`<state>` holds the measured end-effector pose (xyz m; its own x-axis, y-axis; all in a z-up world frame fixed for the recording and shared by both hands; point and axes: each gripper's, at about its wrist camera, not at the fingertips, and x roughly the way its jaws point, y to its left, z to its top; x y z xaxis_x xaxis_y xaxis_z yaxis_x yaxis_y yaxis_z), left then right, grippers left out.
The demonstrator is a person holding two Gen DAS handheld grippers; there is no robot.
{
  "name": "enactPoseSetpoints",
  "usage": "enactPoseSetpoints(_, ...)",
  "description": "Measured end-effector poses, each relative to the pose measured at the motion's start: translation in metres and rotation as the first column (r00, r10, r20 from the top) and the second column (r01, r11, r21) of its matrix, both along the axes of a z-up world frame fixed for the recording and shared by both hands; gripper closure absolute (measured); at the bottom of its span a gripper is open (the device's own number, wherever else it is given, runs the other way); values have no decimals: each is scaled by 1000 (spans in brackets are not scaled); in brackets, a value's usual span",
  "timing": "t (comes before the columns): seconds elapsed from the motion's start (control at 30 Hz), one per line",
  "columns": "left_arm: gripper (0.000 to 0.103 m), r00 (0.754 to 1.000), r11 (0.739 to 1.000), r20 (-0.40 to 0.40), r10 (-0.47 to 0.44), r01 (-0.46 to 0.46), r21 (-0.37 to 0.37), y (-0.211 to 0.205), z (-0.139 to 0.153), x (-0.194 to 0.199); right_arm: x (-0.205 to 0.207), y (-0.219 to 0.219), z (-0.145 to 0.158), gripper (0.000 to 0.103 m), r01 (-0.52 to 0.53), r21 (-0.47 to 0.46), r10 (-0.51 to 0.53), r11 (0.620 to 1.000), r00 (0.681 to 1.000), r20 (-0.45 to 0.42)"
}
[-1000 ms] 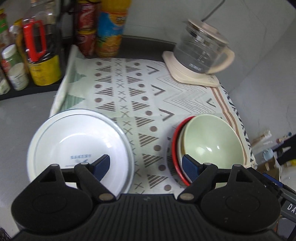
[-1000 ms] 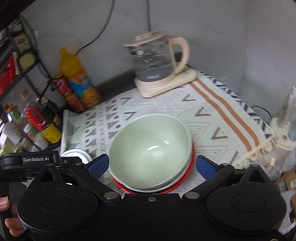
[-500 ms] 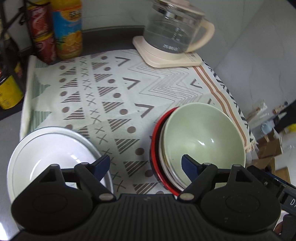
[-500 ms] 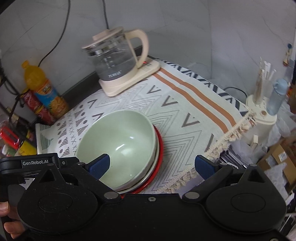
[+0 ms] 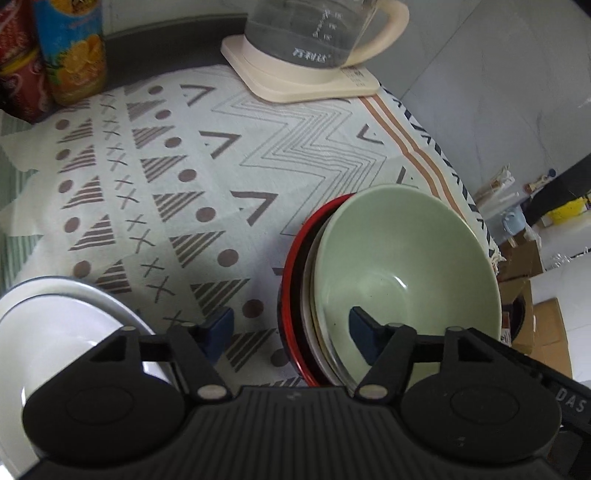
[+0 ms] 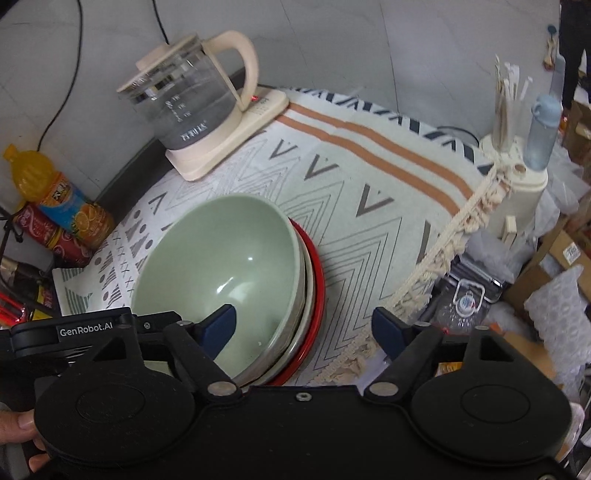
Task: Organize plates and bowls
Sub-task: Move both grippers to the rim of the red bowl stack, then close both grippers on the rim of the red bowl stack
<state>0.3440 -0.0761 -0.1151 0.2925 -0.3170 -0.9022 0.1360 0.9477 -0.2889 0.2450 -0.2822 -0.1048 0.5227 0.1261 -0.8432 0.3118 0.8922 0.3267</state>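
A pale green bowl (image 5: 402, 266) tops a stack of nested dishes, with a red plate (image 5: 295, 273) at the bottom, on the patterned cloth. My left gripper (image 5: 291, 328) is open; its right finger reaches over the green bowl's near rim and its left finger hangs above the cloth. A white bowl (image 5: 48, 332) with a dark rim sits at the lower left. In the right wrist view the green bowl (image 6: 218, 258) and red plate (image 6: 314, 273) lie ahead. My right gripper (image 6: 303, 326) is open, straddling the stack's right edge, left finger over the bowl.
A glass kettle (image 5: 314, 33) on a cream base stands at the back of the cloth (image 5: 207, 158). An orange drink bottle (image 5: 70, 48) and red cans (image 5: 18, 81) stand at the back left. Right of the table's fringed edge (image 6: 443, 251) are a holder with sticks (image 6: 513, 110) and boxes.
Both grippers have moved right and closer to the stacked dishes. The white bowl has slid toward the left edge of the left wrist view. Both grippers stay open.
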Motion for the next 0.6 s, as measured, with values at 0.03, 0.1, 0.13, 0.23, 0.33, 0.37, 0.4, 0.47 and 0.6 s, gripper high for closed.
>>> enactPoseSetpoints(0.03, 43, 1000, 1000, -7, -5, 5, -5, 0, -2, 2, 1, 1, -2, 29, 4, 5, -4, 1000, 1000, -6)
enactPoseSetpoints(0.1, 45, 1000, 1000, -15, -15, 15, -12, -2, -6, 6, 4, 2, -7, 32, 12, 14, -11, 1000, 1000, -19)
enactPoseSetpoints(0.13, 48, 1000, 1000, -19, -21, 21, -15, -2, -8, 7, 5, 3, -9, 34, 16, 17, -16, 1000, 1000, -26)
enactPoseSetpoints(0.23, 60, 999, 999, -42, -35, 34, -24, -5, -16, 13, 9, 4, -16, 39, 32, 23, -30, 999, 998, -48)
enactPoseSetpoints(0.33, 68, 998, 999, -55, -34, 32, -31, -7, -21, 17, 13, 5, -22, 44, 38, 30, -36, 999, 997, -62)
enactPoseSetpoints(0.37, 70, 998, 999, -56, -33, 31, -33, -8, -22, 18, 14, 6, -23, 45, 37, 32, -35, 999, 997, -67)
enactPoseSetpoints(0.4, 72, 998, 999, -59, -32, 30, -36, -8, -23, 19, 16, 6, -25, 48, 36, 32, -34, 999, 997, -72)
enactPoseSetpoints(0.47, 73, 998, 999, -63, -30, 27, -40, -8, -25, 20, 18, 7, -28, 52, 32, 32, -29, 999, 996, -80)
enactPoseSetpoints(0.6, 74, 998, 999, -52, -32, 30, -41, -9, -25, 20, 19, 8, -34, 70, 21, 32, -18, 999, 996, -92)
